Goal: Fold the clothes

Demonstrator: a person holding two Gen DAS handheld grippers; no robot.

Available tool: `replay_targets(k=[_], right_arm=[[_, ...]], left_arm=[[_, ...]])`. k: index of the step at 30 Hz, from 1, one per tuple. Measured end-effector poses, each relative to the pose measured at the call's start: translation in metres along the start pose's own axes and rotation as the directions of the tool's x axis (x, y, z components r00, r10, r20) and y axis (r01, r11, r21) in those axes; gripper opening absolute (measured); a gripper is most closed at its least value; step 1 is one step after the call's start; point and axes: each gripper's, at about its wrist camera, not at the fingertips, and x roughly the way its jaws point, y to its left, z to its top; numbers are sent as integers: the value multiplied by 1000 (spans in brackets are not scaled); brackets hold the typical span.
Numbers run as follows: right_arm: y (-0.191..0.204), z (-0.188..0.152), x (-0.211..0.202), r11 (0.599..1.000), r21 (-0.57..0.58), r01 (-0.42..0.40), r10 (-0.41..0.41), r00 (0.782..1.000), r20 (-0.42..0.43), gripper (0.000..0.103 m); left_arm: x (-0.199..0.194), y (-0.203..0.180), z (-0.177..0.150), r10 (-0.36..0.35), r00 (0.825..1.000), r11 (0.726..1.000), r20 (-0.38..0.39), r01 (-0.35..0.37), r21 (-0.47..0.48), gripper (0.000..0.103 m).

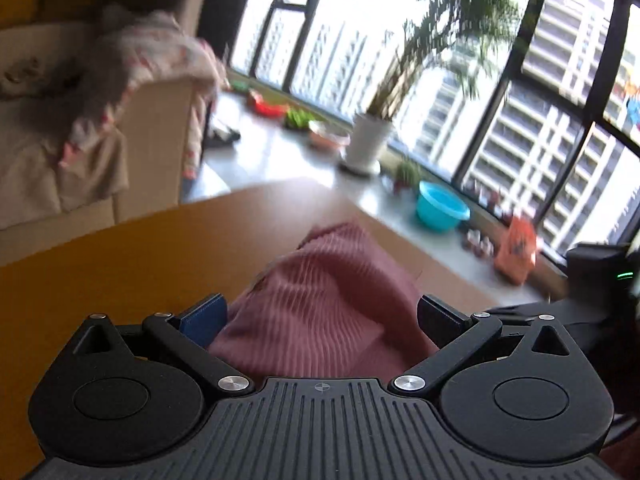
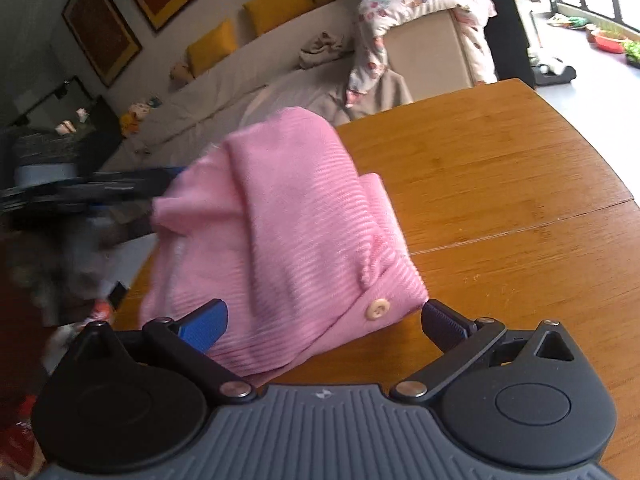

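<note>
A pink ribbed garment (image 1: 332, 276) lies bunched and partly folded on the wooden table (image 1: 120, 272). My left gripper (image 1: 320, 314) is open, its fingers wide apart on either side of the cloth's near part. In the right wrist view the same garment (image 2: 280, 216) shows a pale button (image 2: 377, 308) on its near edge. My right gripper (image 2: 324, 318) is also open and straddles that near edge. The left gripper (image 2: 104, 188) appears blurred at the garment's left side. The right gripper's body (image 1: 596, 276) shows at the right edge of the left wrist view.
The table (image 2: 500, 184) has a seam across it and a curved far edge. Behind it stands a beige sofa (image 2: 424, 52) with a floral blanket (image 2: 400, 8). A white plant pot (image 1: 366, 142), a blue basin (image 1: 440, 208) and an orange bag (image 1: 516, 252) stand on the floor by tall windows.
</note>
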Motion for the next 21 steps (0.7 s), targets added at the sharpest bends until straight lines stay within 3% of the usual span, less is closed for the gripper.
replay_targets(k=[3,6,9,12,17,19,21], right_arm=[[-1,-1,-9,1000,-22,1,-1,1000,4,103],[-9,1,-12,999,30,-17,16,1000,18,103],[-20,6,-5,967,174,-186,180,982,47,103],[-28,14,16,884,306,-353,347,935,75,103],[-34,43,52,936,273,-220,221,975,28,103],[-36,58,67,956,245,-164,169,986,2,103],[-32,75,71,978,182,-97,95,995,15,103]], left_arm=[[32,28,-2,50,997,995,-63,-56,-87,103],[37,64,-8,71,995,973,-67,-84,-216,103],[21,72,-17,97,995,960,-37,-103,-262,102],[5,59,-31,97,994,957,-42,-105,-272,96],[-14,12,-60,32,999,964,-43,-42,-264,94],[-13,-12,-69,-14,999,968,-44,3,-252,94],[-9,-31,-77,-107,994,956,-22,97,-275,95]])
